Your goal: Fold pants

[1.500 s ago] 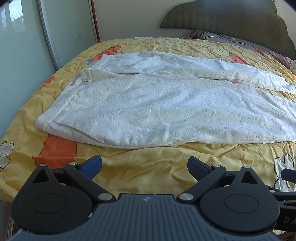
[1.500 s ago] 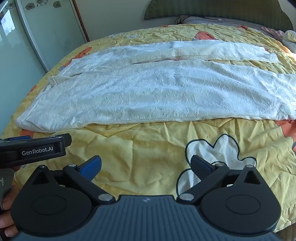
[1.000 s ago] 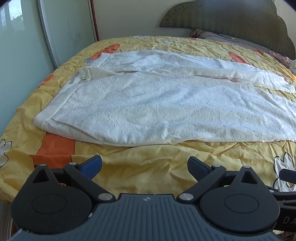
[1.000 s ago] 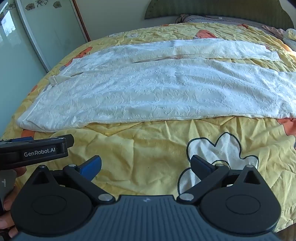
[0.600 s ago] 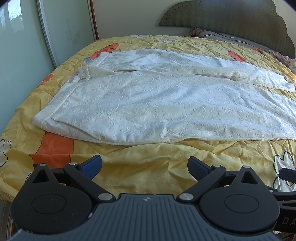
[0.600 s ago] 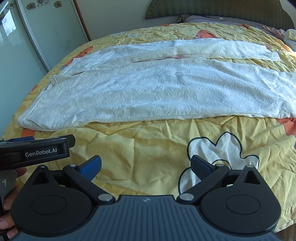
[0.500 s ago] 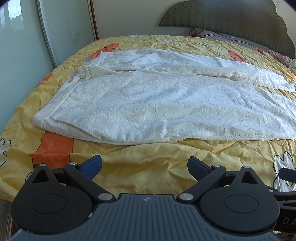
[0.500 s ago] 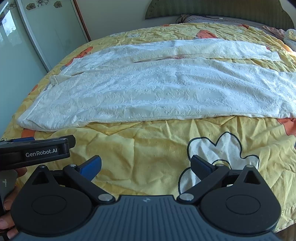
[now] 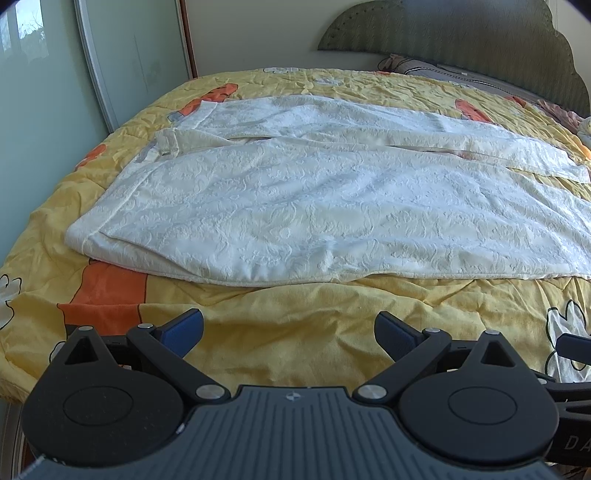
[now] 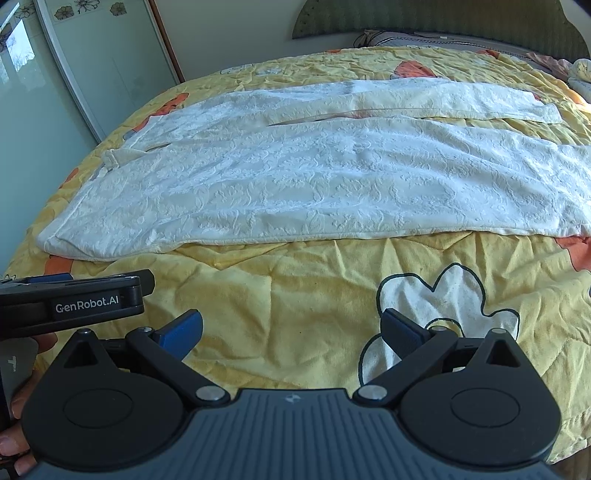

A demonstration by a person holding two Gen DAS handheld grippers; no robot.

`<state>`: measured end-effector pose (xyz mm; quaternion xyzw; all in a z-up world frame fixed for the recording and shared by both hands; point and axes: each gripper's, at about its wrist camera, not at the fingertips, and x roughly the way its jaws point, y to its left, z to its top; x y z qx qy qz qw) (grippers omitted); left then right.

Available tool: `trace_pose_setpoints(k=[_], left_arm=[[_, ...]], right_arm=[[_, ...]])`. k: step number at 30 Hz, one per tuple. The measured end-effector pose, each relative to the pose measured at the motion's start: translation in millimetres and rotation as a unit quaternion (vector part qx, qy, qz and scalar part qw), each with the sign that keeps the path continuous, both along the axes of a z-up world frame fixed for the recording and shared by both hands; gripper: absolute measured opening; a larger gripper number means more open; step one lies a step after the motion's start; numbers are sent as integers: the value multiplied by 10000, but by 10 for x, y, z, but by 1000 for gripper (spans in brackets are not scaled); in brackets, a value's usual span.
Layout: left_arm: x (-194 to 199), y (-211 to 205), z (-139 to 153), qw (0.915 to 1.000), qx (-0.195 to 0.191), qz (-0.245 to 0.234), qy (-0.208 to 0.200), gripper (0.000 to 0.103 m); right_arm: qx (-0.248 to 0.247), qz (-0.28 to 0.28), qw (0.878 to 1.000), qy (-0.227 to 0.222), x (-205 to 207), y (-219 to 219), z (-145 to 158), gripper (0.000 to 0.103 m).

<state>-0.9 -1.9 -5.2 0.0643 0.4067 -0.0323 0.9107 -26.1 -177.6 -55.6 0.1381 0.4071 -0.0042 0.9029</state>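
Left wrist: left gripper (image 9: pixel 288 332) spread above bedspread (image 9: pixel 295 317); right gripper (image 10: pixel 291 332) spread; pants (image 9: pixel 314 206) flat.

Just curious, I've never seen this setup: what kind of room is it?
Most likely a home bedroom: white pants lie on a bed's yellow quilt, with a padded headboard and sliding glass doors nearby.

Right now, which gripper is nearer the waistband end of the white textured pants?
Left. The left gripper hovers open short of the white textured pants, near their waistband end; the right gripper, also open, sits further along toward the legs.
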Motion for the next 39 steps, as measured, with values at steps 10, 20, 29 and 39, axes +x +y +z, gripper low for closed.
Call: trace_pose_setpoints(k=[10,20,29,39], left_arm=[[1,-1,-22,10000,-4,2,6,101],[-3,-12,-22,10000,-9,1,-10,100],[-6,-14,-23,10000,-13,-3,-3,100],[13,-31,-38,10000,12,-2,23,100]], right_arm=[[1,1,10000,-13,-4,1,5,103],[7,11,10000,-13,3,2,4,103],[35,24,10000,-10,6,1,3,103],[54,102,9999,-36,27,8,4,103]])
